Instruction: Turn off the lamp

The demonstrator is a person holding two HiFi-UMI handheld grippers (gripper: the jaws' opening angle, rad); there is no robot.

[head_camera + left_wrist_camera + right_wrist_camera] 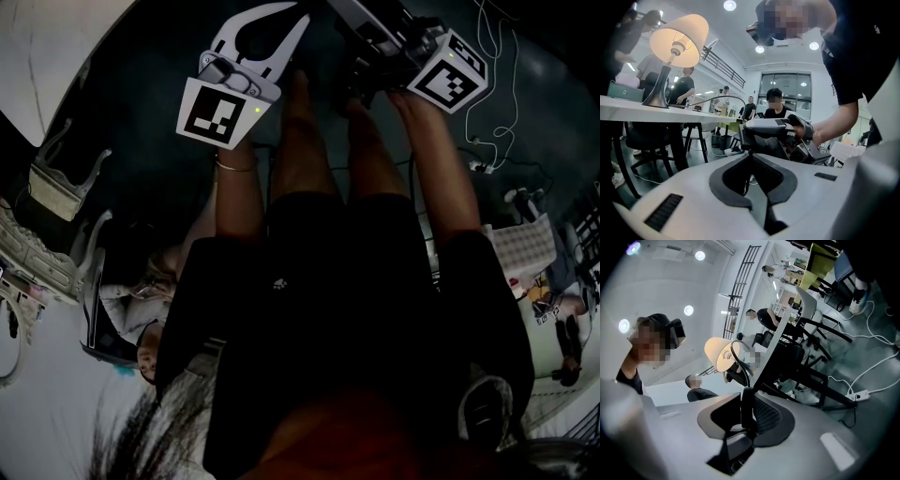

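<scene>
Lamp [678, 40] lit, tongs closed at its cord

Glowing under a cream shade, the lamp stands on a white table [628, 111], up and to the left of the left tongs [750, 158] and well apart from them. The right tongs [747, 401] are clamped on a thick dark piece of the black cord [740, 357], which loops away from their tips toward the shade. The left tongs' jaws are drawn together. A thin dark line shows at their seam, but whether it is pinched cannot be made out. A hand [806, 133] holds the right tongs with their tips just beyond the left pair's. From the head camera almost everything is black: only the marker cubes [223, 111] and pale jaws stand out, with the tips cut off at the top edge.
</scene>
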